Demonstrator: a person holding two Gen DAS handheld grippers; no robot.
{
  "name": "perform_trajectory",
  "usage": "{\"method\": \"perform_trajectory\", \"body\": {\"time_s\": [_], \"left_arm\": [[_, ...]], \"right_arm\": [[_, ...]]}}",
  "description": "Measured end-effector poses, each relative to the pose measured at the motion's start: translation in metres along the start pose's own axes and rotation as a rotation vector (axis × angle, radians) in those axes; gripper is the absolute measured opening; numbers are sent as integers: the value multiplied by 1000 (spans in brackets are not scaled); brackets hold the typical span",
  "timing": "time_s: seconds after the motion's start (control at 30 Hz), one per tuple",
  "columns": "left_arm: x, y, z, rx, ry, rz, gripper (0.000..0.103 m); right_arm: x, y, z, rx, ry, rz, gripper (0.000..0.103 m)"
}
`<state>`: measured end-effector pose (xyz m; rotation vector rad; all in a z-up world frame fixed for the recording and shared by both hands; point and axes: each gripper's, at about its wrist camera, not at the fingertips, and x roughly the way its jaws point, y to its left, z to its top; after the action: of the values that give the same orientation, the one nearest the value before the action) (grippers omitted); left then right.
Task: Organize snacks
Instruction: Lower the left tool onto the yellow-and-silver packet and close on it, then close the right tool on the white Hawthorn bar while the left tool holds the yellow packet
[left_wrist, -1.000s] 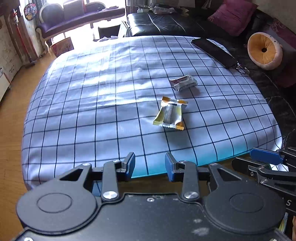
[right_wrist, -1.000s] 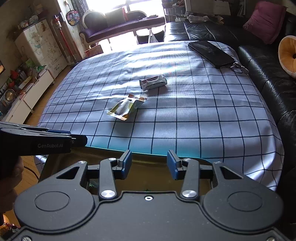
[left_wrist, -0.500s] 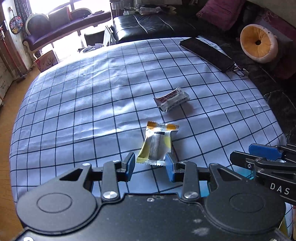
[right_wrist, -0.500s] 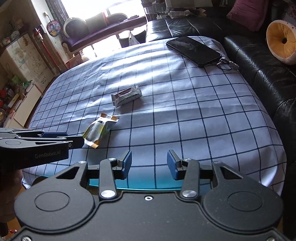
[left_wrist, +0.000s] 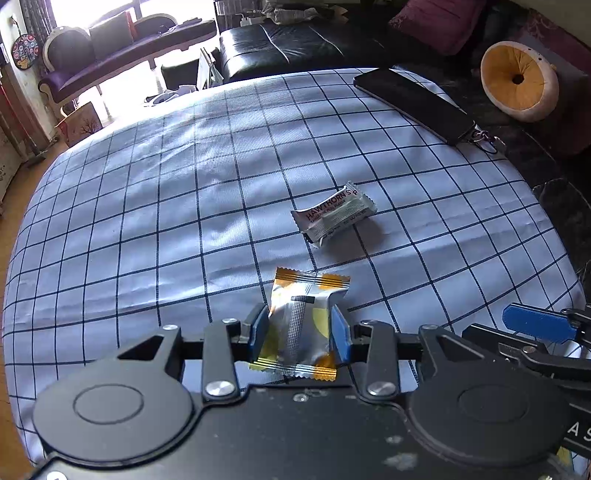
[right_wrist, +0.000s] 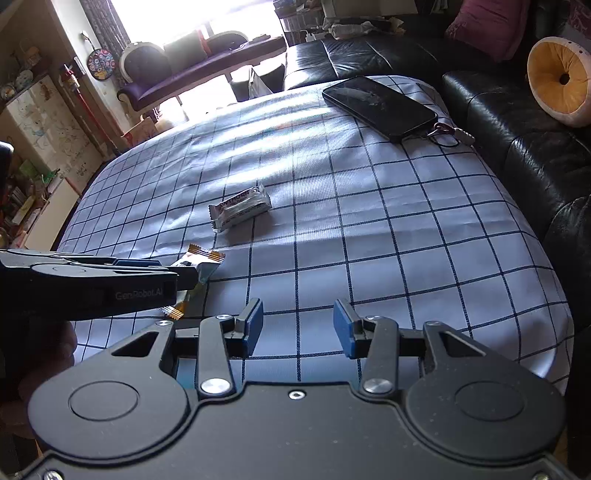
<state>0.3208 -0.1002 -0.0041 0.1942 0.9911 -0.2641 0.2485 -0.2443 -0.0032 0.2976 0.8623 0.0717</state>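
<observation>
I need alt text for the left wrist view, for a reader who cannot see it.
The left gripper has its fingers on either side of a yellow snack packet lying on a checked tablecloth. A white snack bar lies beyond it, a black phone farther back.

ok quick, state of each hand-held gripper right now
Left hand-held gripper: open, fingers on either side of the yellow snack packet, not clamped yet.
Right hand-held gripper: open, holding nothing.
</observation>
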Motion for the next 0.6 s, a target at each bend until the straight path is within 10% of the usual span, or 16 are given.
{"method": "perform_trajectory", "body": {"time_s": [0.6], "left_arm": [[19,19,5,-39,-1,28,46]], "right_arm": [[10,-4,-7,26,35,1,52]]}}
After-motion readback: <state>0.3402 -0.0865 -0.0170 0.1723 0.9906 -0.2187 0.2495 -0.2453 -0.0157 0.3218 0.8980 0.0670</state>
